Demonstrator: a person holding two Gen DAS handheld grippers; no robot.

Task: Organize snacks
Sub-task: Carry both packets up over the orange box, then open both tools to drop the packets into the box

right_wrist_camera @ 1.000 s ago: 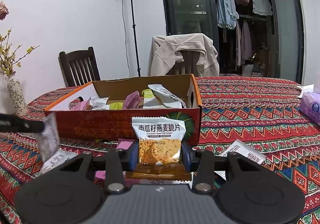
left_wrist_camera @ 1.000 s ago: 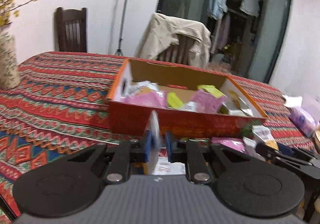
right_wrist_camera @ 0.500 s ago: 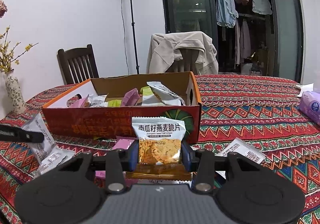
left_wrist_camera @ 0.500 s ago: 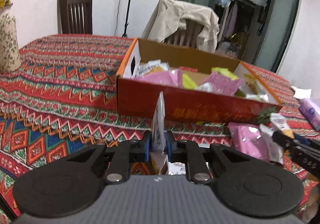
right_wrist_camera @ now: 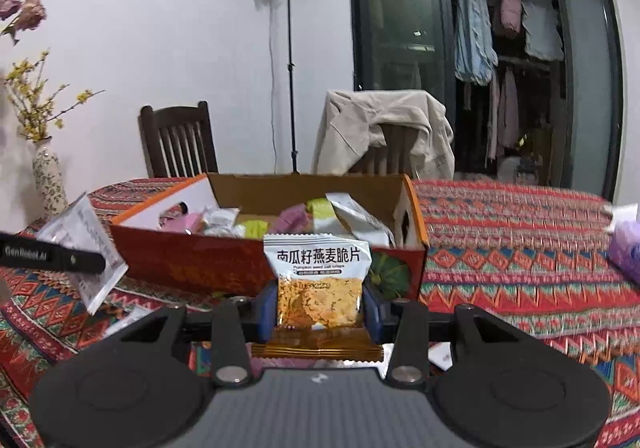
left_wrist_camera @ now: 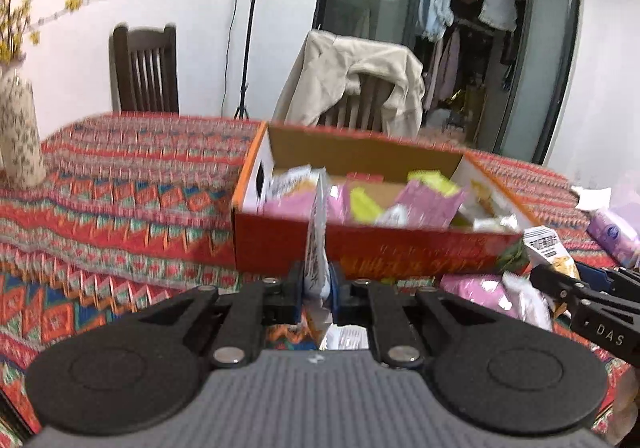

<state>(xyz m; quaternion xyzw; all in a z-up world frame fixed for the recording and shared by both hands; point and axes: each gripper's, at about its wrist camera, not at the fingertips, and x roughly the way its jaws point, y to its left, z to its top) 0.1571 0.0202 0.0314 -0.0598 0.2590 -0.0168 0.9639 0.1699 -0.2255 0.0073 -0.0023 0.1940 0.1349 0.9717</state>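
**Packets pinched in both grippers, box just ahead**

Jaws on the left gripper [left_wrist_camera: 316,290] are pinching a silver packet [left_wrist_camera: 316,236] edge-on, so it is standing upright between the pads. The right gripper [right_wrist_camera: 318,312] is pinching an oat crisp packet [right_wrist_camera: 318,280] flat across its lower half, label facing the camera.

Both packets are hanging above the patterned tablecloth [right_wrist_camera: 520,260], just near of the orange box [right_wrist_camera: 192,260], which is already holding pink, yellow and white snacks [left_wrist_camera: 400,199]. More loose packets [left_wrist_camera: 492,294] are lying on the cloth near the box's right corner, beside the right gripper.

To do this step well, each packet probably needs lifting over the near wall before the jaws are spreading, or the thin foil may be catching on the rim. The silver one is likely sitting best at the box's left end, the crisp packet at the right, where gaps seem to be showing. Dropping one at a time is keeping the grippers from crossing.
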